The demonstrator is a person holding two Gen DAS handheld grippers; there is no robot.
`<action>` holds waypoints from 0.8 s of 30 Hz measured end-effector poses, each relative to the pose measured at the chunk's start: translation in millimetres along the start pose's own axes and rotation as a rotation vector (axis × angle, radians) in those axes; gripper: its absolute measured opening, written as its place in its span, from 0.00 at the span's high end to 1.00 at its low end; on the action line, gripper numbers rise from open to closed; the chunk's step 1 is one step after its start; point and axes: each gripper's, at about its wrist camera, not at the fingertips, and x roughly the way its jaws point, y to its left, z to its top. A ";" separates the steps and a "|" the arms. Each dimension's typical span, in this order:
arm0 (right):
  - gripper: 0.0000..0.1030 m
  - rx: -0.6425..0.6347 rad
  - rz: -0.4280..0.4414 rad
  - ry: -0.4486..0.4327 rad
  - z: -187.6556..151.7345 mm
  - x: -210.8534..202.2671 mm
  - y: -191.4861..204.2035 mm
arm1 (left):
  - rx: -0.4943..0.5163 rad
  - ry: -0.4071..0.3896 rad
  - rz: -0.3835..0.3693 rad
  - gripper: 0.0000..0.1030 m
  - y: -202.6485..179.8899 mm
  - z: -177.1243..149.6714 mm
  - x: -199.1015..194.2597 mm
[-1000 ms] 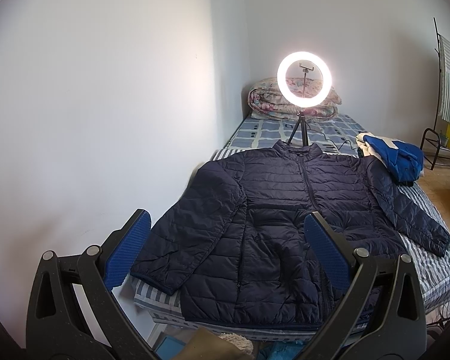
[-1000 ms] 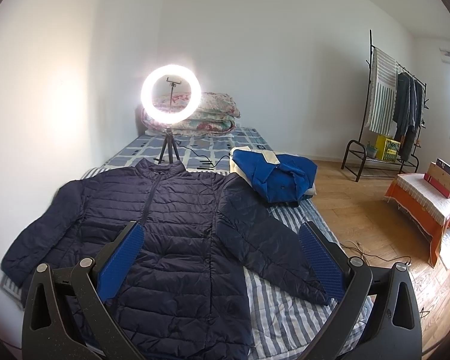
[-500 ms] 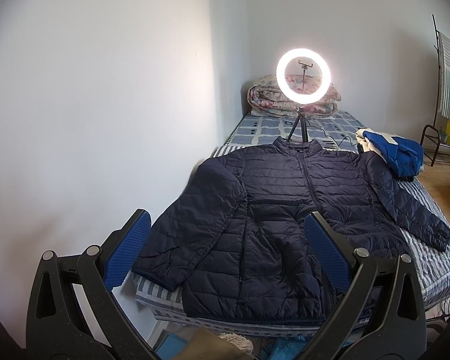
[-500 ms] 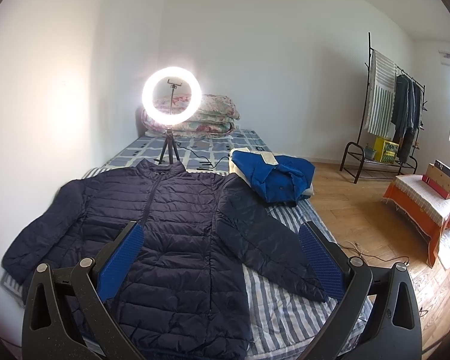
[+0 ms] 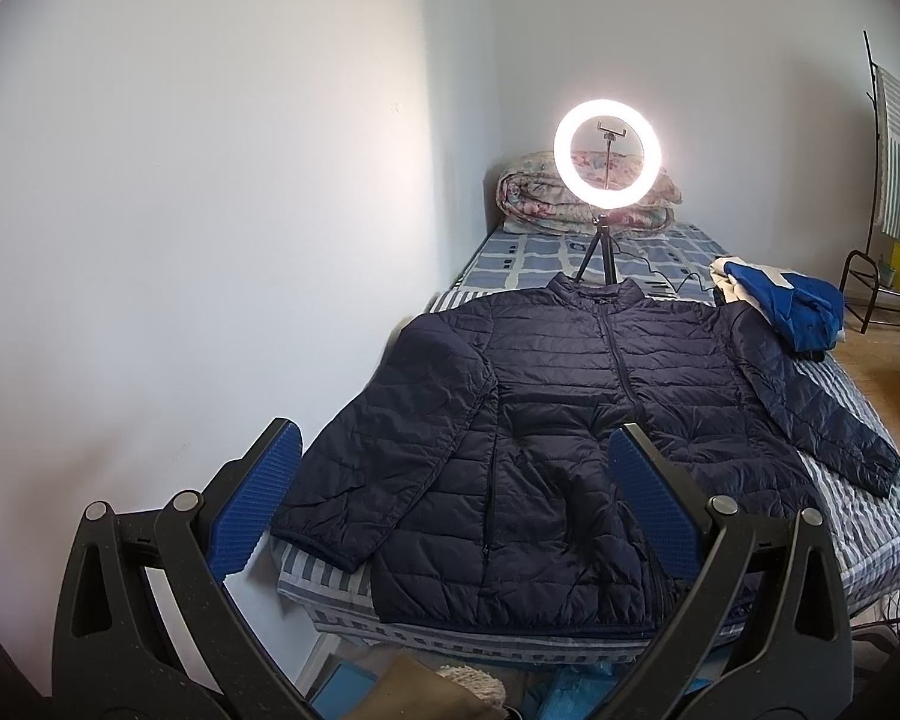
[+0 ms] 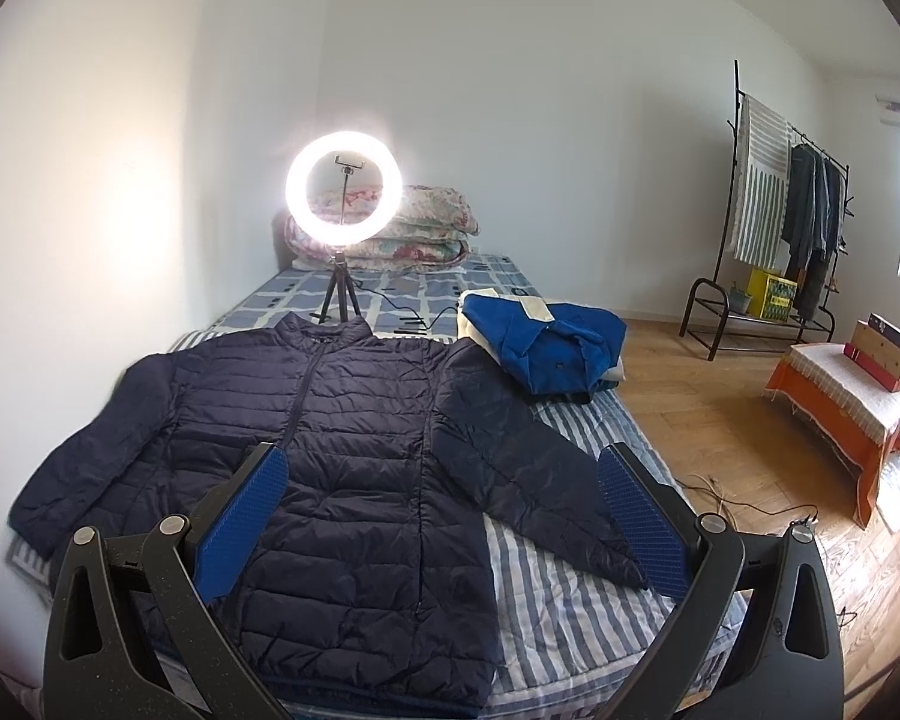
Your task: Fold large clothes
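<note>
A dark navy quilted puffer jacket [image 5: 576,420] lies flat and front-up on the striped bed [image 5: 858,516], both sleeves spread out; it also shows in the right wrist view [image 6: 342,450]. My left gripper [image 5: 450,492] is open and empty, held back from the jacket's hem near its left sleeve. My right gripper [image 6: 444,510] is open and empty, held above the foot of the bed, over the jacket's lower right side and right sleeve [image 6: 528,480].
A lit ring light on a tripod [image 6: 343,192] stands on the bed behind the collar. A folded blue garment [image 6: 552,342] lies at the right, rolled quilts [image 6: 414,234] at the head. A wall runs along the left. A clothes rack [image 6: 780,228] and an orange-covered bench [image 6: 846,402] stand on the wooden floor.
Both grippers have drawn back a little and lifted, so the jacket and ring light sit slightly farther away in both views. The jacket has not moved. Both grippers stay open.
</note>
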 end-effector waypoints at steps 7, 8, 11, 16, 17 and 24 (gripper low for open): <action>0.01 -0.013 0.008 -0.005 3.2 0.6 4.1 | -0.003 0.002 0.004 0.00 0.4 1.1 -1.8; 0.01 -0.015 0.011 -0.005 3.8 1.4 5.0 | -0.004 0.003 0.004 0.00 0.7 1.7 -2.3; 0.01 -0.020 0.025 -0.005 6.4 4.7 9.0 | -0.007 0.004 0.006 0.00 3.2 5.8 -1.5; 0.01 -0.040 0.039 -0.009 10.0 9.7 16.4 | -0.016 0.010 0.009 0.00 8.9 11.1 7.4; 0.01 -0.049 0.043 -0.009 11.2 12.0 19.4 | -0.016 0.011 0.010 0.00 10.7 10.9 10.6; 0.01 -0.080 0.103 0.001 20.8 31.8 39.1 | -0.028 0.020 0.020 0.00 20.0 8.1 20.9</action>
